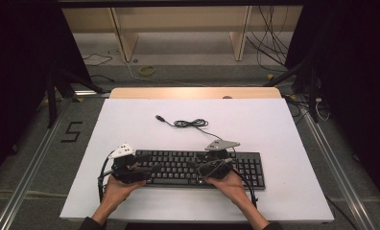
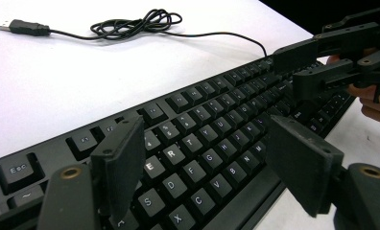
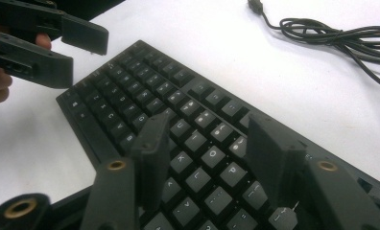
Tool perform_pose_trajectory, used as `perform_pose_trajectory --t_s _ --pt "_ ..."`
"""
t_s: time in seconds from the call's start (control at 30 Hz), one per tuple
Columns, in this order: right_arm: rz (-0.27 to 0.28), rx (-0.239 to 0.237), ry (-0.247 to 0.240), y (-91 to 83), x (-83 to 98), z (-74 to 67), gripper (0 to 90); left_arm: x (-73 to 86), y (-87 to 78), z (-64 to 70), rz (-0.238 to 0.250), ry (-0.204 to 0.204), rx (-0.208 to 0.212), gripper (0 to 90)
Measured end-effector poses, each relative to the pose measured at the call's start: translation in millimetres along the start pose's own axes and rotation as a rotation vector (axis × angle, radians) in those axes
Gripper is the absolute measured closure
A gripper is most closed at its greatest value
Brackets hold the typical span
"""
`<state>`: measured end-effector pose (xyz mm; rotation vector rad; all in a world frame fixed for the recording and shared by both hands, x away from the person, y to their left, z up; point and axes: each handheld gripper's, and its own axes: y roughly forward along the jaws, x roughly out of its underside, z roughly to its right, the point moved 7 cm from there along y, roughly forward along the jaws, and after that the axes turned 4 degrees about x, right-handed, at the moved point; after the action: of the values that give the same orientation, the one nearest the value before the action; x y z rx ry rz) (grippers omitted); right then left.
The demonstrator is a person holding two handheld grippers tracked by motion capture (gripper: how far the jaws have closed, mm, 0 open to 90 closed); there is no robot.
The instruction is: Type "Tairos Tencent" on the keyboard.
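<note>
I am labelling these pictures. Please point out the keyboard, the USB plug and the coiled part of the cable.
keyboard (image 1: 178,165): high view, on the middle key rows.
USB plug (image 2: 29,27): left gripper view, on its black body.
coiled part of the cable (image 3: 337,33): right gripper view, on the bundled loops.

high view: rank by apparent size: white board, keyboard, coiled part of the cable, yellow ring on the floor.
1. white board
2. keyboard
3. coiled part of the cable
4. yellow ring, though it lies farther from the camera, so its true size is unsure.

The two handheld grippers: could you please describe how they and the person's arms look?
Both the left gripper and right gripper are black, with flat rectangular jaws, brass-coloured pivot rivets, a grey three-cornered top plate and a trailing black cable. Dark sleeve cuffs show at the wrists.
</note>
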<state>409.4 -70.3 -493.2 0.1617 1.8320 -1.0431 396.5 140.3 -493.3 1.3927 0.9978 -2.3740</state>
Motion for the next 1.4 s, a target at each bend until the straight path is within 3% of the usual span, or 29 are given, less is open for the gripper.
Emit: perform_pose_trajectory --t_s 0.7,1.4 --pt "-0.079 0.027 -0.024 18.6 6.5 1.7 86.6 6.1 -7.5 0.2 0.007 0.002 -0.017 25.6" --pt "-0.121 0.041 -0.036 32.3 14.1 2.2 90.0 9.8 -12.6 -2.0 0.005 -0.007 -0.028 25.5"
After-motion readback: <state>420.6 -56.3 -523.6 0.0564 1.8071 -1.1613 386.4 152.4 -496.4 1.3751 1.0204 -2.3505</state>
